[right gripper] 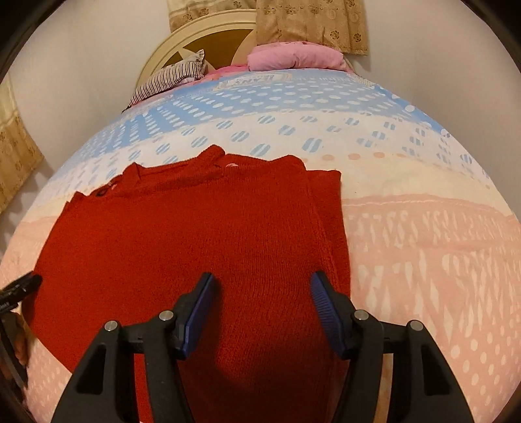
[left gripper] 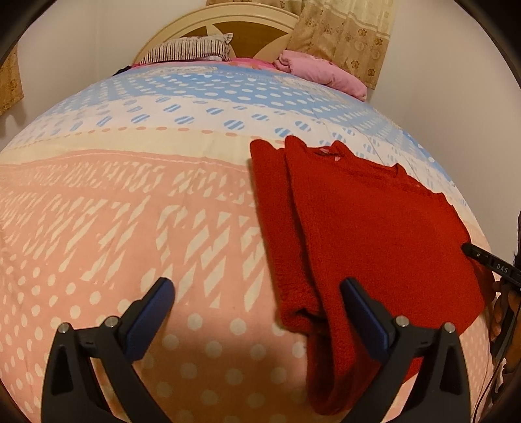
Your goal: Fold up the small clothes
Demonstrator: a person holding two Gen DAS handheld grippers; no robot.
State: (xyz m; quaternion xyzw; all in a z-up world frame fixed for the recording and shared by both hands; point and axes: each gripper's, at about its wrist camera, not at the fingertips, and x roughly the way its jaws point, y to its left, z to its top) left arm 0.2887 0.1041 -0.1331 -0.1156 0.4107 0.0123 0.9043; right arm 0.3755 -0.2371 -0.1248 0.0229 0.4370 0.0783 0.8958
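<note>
A red knit sweater [right gripper: 182, 247] lies flat on the bed with its neck toward the headboard. A folded-in strip runs along its right edge in the right wrist view and along its left edge [left gripper: 270, 227] in the left wrist view. My right gripper [right gripper: 263, 276] is open above the sweater's lower right part, and nothing is pinched between its blue pads. My left gripper [left gripper: 257, 286] is open and wide at the sweater's [left gripper: 368, 234] near left corner. Its right finger [left gripper: 361, 309] hangs over the red cloth and its left finger over the bedspread.
The bedspread [left gripper: 130, 211] is pink, cream and blue and covers the whole bed. A striped pillow [left gripper: 189, 50] and a pink pillow [left gripper: 322, 70] lie by the cream headboard [left gripper: 228, 19]. Floral curtains [left gripper: 345, 35] hang behind. A hand [left gripper: 504, 309] shows at the right edge.
</note>
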